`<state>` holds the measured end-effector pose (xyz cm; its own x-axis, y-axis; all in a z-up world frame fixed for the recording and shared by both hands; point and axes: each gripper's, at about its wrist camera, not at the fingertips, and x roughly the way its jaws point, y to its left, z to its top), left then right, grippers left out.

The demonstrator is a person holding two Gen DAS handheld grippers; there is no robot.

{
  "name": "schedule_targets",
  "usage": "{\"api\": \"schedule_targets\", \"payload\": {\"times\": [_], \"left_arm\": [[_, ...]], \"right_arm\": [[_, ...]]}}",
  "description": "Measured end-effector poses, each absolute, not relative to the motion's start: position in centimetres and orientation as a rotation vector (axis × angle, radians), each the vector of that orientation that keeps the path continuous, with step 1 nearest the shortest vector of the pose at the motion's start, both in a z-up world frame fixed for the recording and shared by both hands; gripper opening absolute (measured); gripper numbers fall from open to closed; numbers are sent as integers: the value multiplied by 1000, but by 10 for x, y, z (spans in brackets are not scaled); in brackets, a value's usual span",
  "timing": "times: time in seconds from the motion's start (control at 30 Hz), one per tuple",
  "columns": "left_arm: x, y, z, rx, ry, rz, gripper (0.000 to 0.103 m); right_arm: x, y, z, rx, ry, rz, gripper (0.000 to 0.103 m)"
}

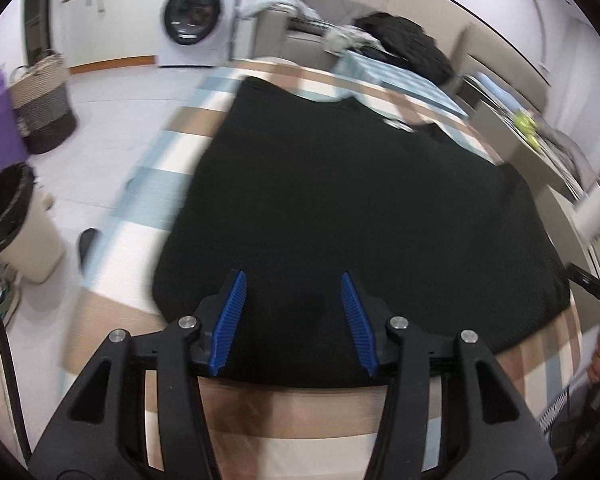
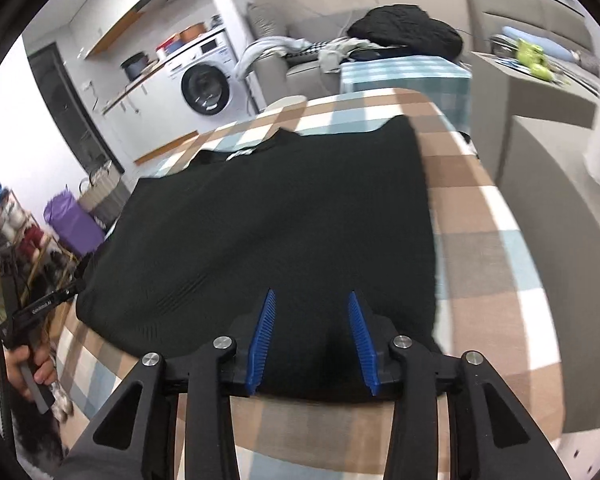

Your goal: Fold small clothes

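Blue ribbed pads are seen parted on the left gripper point(image 1: 293, 280), with nothing clamped between them — only the near hem of the black garment point(image 1: 360, 200) lies beneath the gap. The right gripper point(image 2: 312, 300) is likewise released, its jaws apart above the same hem, nearer the garment's right side. No earlier frame is given, so only this loosened state is told.

Outward from the claws, the garment is spread flat on the checked tablecloth point(image 2: 480, 208), neckline at the far end, where a small pale label point(image 1: 398, 125) is glimpsed; its writing cannot be read. The sides appear already turned in, since the shape is a plain rectangle — this is judged, not certain. A fold of hem toward collar seems to be left.

Small white lettering is printed on the other gripper's body at the left edge of the right view, too blurred to read. On the washing machine point(image 2: 206, 86) no brand is legible.
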<state>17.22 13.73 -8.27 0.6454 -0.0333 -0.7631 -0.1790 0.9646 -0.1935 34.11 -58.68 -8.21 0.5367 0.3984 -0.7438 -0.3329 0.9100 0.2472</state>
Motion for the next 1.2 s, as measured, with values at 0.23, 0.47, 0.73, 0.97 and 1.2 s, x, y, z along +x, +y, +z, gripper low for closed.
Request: {"api": "schedule_targets", "payload": {"times": [0.23,0.47,0.73,0.97,1.2], "left_arm": [[183,77,-85,-117,879,5,73],[190,33,-90,-30,906,-99,73],[195,17,-102,23,931,-117,74],[198,21,-105,18,922,-120,78],[212,21,-91,3,892,-131,78]], "right_arm": [[344,-539,-103,-50,918,509,54],[336,-510,-127,-229,909,502,63],[331,-537,-128,-243,892,465,64],[338,-597,-128,-141,923,290,61],[352,-575,-109,-116,886,349,61]]}}
